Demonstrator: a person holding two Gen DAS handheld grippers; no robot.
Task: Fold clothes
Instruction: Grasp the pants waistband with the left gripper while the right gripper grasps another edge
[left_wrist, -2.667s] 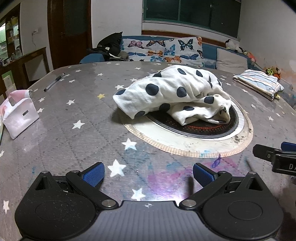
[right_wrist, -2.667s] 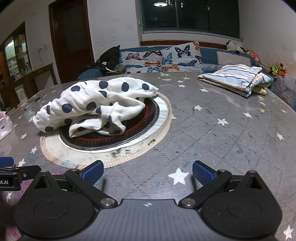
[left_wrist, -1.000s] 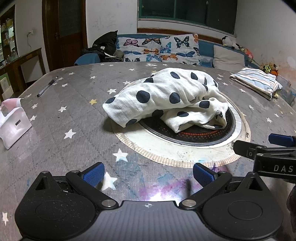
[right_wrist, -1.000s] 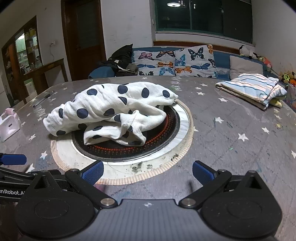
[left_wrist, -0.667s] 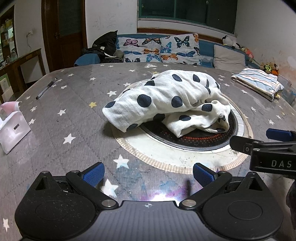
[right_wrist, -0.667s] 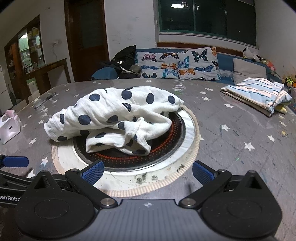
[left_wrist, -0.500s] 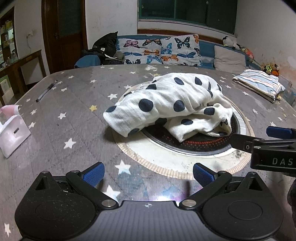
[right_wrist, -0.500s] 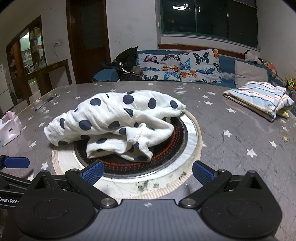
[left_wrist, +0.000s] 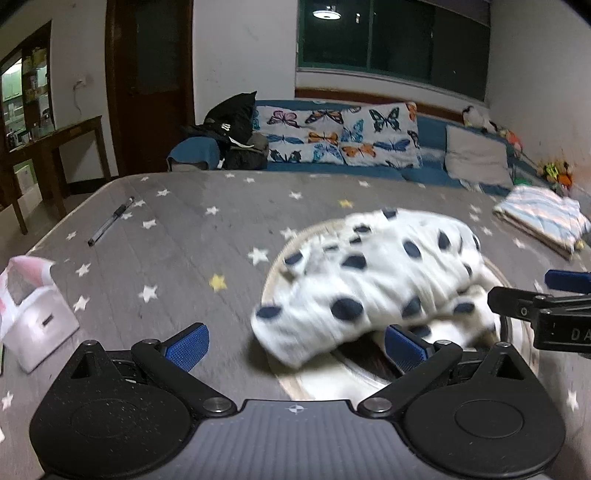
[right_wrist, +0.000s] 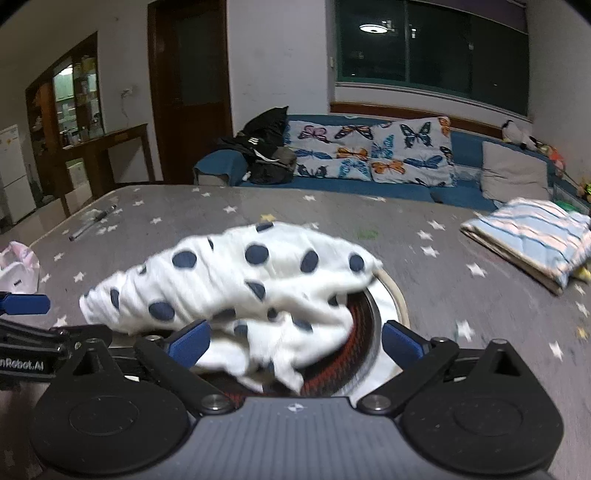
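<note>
A crumpled white garment with dark blue dots (left_wrist: 373, 291) lies in a heap over the round hotplate in the middle of the grey star-patterned table (left_wrist: 192, 236). My left gripper (left_wrist: 295, 347) is open and empty, its right finger close to the garment's near left end. My right gripper (right_wrist: 295, 341) is open and empty, with the garment (right_wrist: 255, 291) lying just ahead between its blue fingertips. Each gripper shows at the edge of the other's view. Both views are motion-blurred.
A folded striped blue cloth (right_wrist: 532, 236) lies at the table's right edge. A pen (left_wrist: 110, 221) and a white-pink box (left_wrist: 33, 310) lie on the left. The round hotplate (right_wrist: 354, 343) has a raised pale rim. A sofa with butterfly cushions (left_wrist: 343, 140) stands behind the table.
Both grippers have moved forward toward the dotted garment, which now fills much more of each view. Both stay open. The garment has not moved.
</note>
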